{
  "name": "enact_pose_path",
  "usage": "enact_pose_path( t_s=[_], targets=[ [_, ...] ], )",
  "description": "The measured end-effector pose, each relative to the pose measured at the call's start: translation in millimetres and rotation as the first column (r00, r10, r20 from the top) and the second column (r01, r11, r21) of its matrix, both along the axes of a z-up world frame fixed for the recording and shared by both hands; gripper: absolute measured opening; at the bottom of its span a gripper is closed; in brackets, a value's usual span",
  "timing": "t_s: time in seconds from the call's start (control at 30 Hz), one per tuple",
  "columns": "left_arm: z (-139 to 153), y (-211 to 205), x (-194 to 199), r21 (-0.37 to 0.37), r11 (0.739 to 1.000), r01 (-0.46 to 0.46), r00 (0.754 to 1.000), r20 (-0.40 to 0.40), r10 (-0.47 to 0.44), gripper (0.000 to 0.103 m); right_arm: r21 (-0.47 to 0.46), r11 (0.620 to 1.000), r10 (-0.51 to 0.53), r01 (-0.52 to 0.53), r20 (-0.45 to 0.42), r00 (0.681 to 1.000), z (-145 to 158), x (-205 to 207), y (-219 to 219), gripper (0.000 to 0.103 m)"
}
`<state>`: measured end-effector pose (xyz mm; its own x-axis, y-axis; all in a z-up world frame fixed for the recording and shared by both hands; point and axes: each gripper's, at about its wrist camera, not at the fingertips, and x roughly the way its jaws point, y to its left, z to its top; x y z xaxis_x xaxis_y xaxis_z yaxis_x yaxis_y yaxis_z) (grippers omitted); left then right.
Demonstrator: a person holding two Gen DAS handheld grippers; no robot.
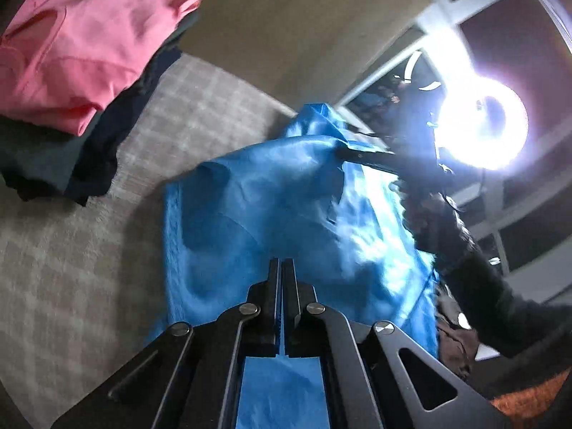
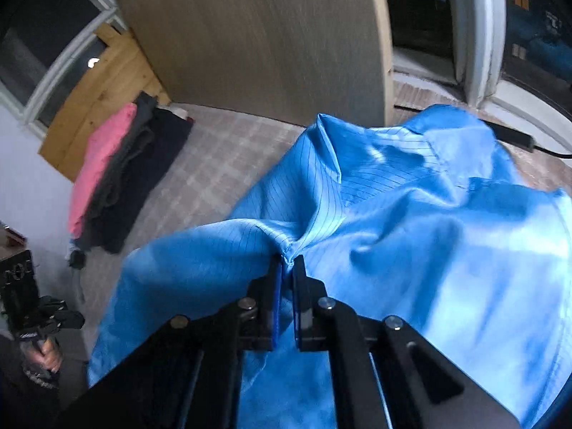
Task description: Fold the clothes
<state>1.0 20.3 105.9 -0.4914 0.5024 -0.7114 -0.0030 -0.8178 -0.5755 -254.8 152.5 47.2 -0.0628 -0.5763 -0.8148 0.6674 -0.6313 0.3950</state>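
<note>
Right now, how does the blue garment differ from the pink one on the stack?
The blue garment lies spread and rumpled on the checked surface; the pink garment is folded flat.
The blue garment is pinched by the right tool; nothing holds the pink garment.
The pink garment tops a stack of dark clothes; the blue garment lies apart from it.
Both rest over the same checked surface.

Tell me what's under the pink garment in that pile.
Under the pink garment lie a grey folded piece and a dark navy one, stacked on the checked surface. Anything deeper in the pile is covered.
</note>
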Motion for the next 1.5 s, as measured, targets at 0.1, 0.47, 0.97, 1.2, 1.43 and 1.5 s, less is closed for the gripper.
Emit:
enact_pose_path(
  t_s=[0.1, 0.47, 0.97, 1.2, 1.43, 1.5],
  targets=[
    [-11, -12, -11, -0.054, 0.998, -0.025, 0.998, 0.051, 0.028, 0.009, 0.121, 0.989, 0.084, -0.080, -0.023, 0.996, 3, 1, -1, 0.026],
    [-51, -34, -69, -0.014, 0.995, -0.102, 0.986, 0.133, 0.103, 0.035, 0.115, 0.989, -0.094, 0.091, 0.016, 0.995, -12, -59, -39, 0.037],
    [-8, -26, -12, 0.076, 0.992, -0.105, 0.993, -0.041, 0.108, 0.001, 0.013, 0.993, -0.112, 0.113, -0.056, 0.992, -6, -50, -43, 0.001],
    [-19, -39, 7, 0.012, 0.986, -0.168, 0.985, 0.033, 0.167, 0.000, 0.128, 0.975, -0.175, 0.180, -0.054, 0.983, -25, -63, -47, 0.010],
    [21, -49, 79, -0.164, 0.979, -0.120, 0.993, 0.004, 0.122, 0.039, 0.146, 0.978, -0.118, 0.152, -0.218, 0.969, 24, -19, -30, 0.022],
    [11, -36, 95, -0.143, 0.986, -0.088, 0.994, 0.051, 0.096, 0.039, 0.138, 0.987, -0.042, 0.078, -0.245, 0.969, 39, 10, -32, 0.022]
  ],
)
